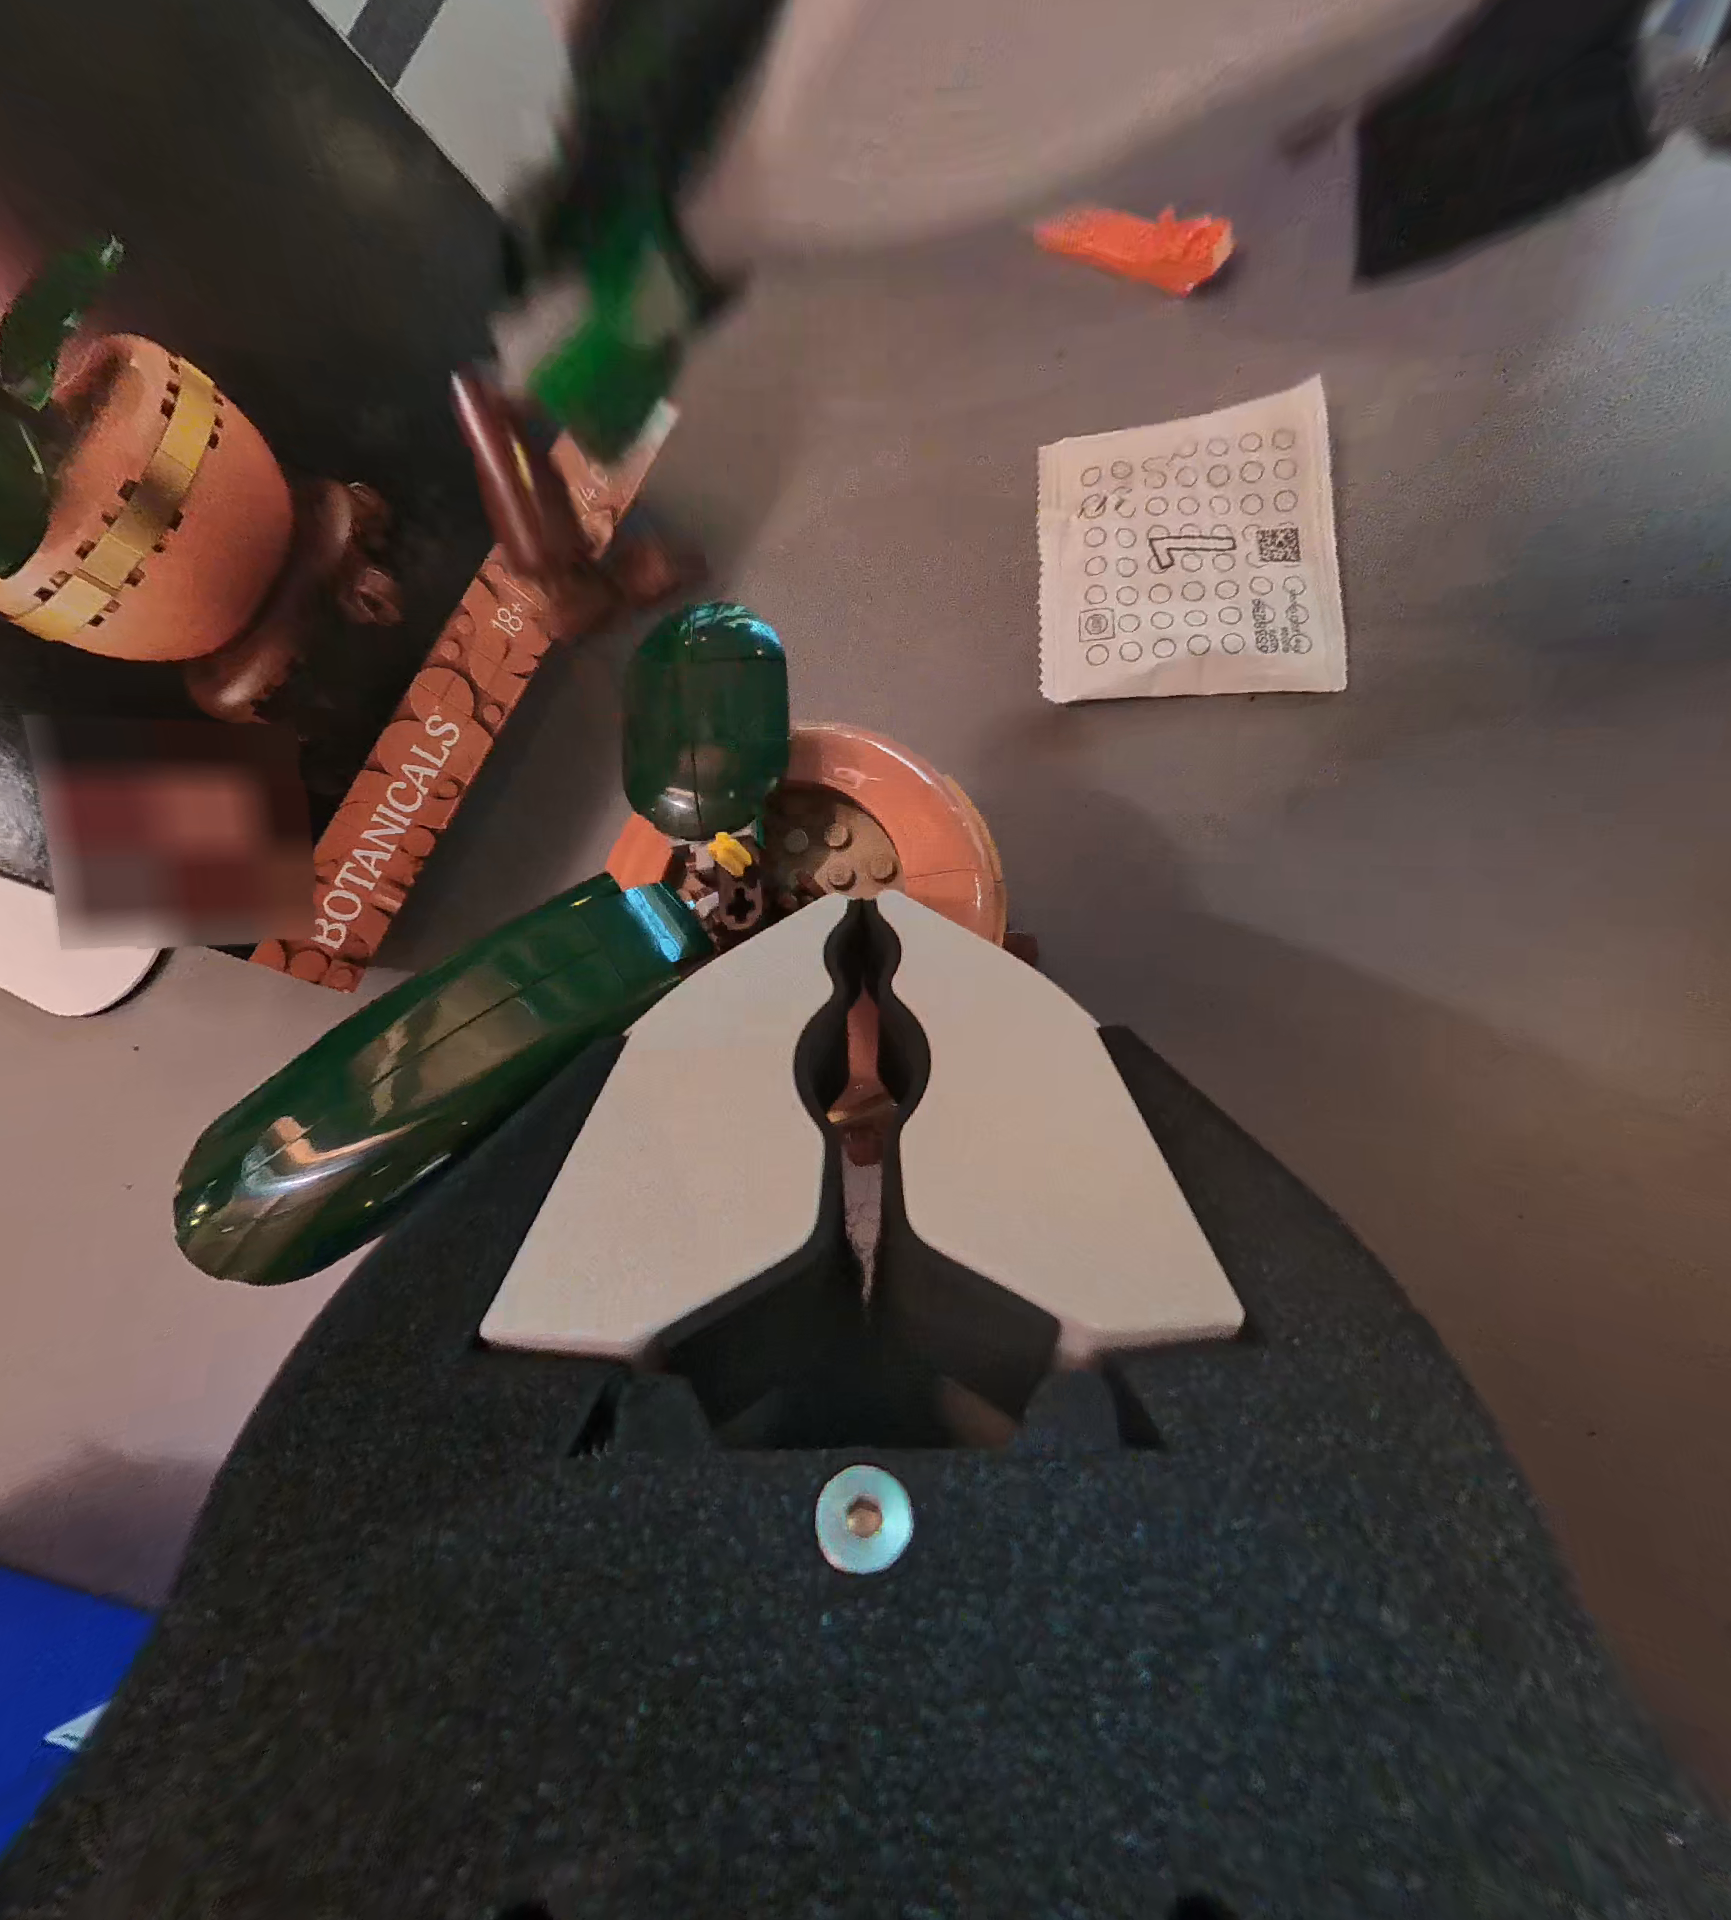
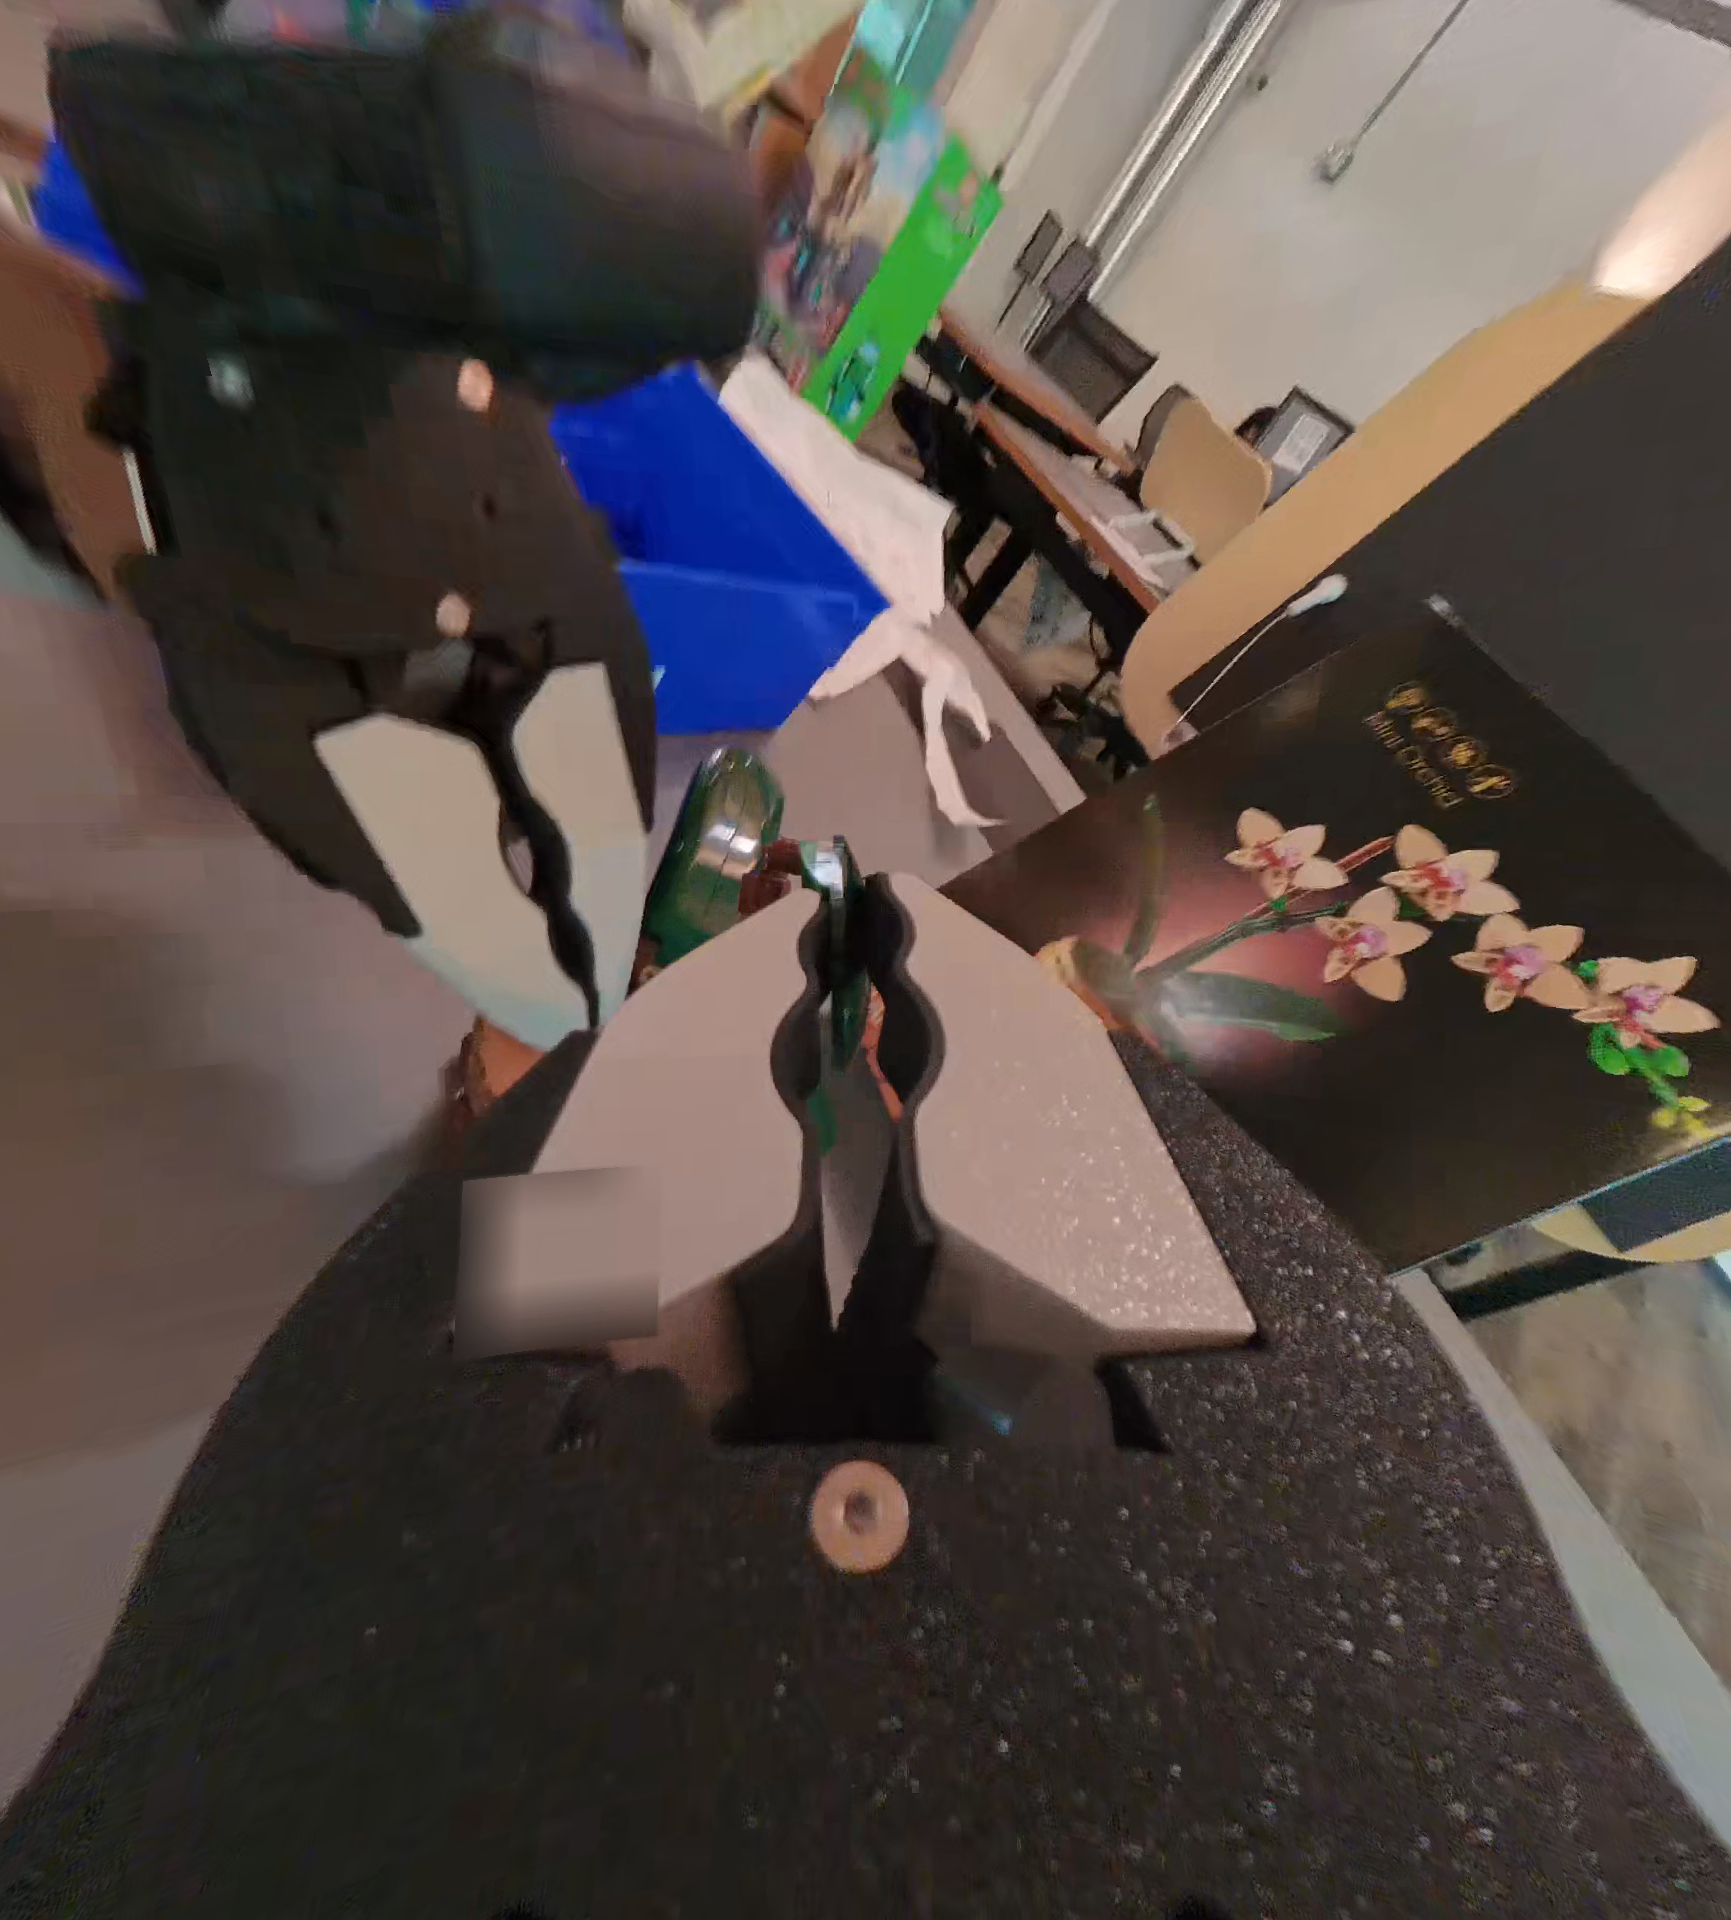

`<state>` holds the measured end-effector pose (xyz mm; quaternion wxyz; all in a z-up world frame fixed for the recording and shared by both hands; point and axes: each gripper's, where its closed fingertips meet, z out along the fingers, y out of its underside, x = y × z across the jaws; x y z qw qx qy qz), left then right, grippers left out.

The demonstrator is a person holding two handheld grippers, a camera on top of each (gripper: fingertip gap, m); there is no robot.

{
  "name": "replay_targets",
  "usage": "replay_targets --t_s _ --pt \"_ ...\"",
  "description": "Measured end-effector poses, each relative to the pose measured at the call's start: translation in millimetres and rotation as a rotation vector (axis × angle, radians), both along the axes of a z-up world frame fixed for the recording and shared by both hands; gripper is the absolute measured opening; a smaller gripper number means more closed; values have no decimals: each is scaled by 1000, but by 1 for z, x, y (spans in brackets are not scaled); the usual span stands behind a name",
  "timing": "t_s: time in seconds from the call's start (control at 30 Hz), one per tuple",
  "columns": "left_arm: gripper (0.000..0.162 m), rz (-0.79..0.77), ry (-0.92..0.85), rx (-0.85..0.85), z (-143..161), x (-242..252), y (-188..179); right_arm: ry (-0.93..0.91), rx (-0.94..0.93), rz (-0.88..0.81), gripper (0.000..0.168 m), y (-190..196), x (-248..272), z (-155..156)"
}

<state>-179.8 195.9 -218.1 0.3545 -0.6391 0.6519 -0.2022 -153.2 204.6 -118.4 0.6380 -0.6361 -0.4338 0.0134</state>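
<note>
My left gripper (image 1: 861, 914) is shut on the rim of a terracotta brick-built pot (image 1: 928, 821) with a studded brown centre. A long dark green leaf (image 1: 425, 1081) sticks out of the pot to the left, and a second green leaf (image 1: 705, 707) stands upright. My right gripper (image 2: 856, 894) is shut on a thin green leaf piece (image 2: 840, 977), held edge-on just beside the pot's upright leaf (image 2: 715, 852). The left gripper (image 2: 580, 987) also shows in the right wrist view, close on the left. A blurred green piece (image 1: 622, 343) hangs above the pot.
A black set box (image 1: 217, 416) with a plant picture lies at the left; it also shows in the right wrist view (image 2: 1412, 987). A white paper bag (image 1: 1193, 540) and an orange scrap (image 1: 1141, 249) lie on the grey table. Blue bins (image 2: 736, 582) stand behind. About 10 centimeters separates my left fingertips from my right.
</note>
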Motion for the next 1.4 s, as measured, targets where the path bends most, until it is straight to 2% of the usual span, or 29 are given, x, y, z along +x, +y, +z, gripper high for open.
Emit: replay_targets --t_s 0.03,0.13,0.23,0.37,0.47,0.57,0.7,0.8,0.87,1.1,1.3,1.4 --pt "0 -1 2 -1 0 0 0 2 -1 1 5 0 3 4" --pt "0 -5 -3 -7 0 0 0 -10 -57 -21 6 1 11 -7" --pt "0 9 -38 -20 3 1 1 217 -152 -9 5 -6 14 -6" --pt "11 -1 -266 -97 42 -4 -12 559 -266 45 5 -27 14 6" --pt "34 -24 -484 -184 72 -13 -36 675 -286 100 6 -50 0 11" --pt "47 -37 -625 -234 81 -25 -60 643 -248 121 5 -72 -18 5" --pt "39 -42 -698 -202 77 -37 -80 489 -209 113 5 -94 -44 -13" --pt "30 -61 -652 -165 72 -37 -90 447 -203 117 6 -103 -56 -19" --pt "19 -89 -609 -148 67 -35 -97 442 -194 116 6 -106 -59 -19" --pt "15 -90 -542 -120 61 -39 -100 337 -162 110 6 -109 -59 -23" --pt "15 -127 -555 -233 58 -46 -108 308 -192 128 6 -114 -63 -28" --pt "15 -196 -582 -311 63 -53 -116 360 -236 225 5 -124 -69 -27"
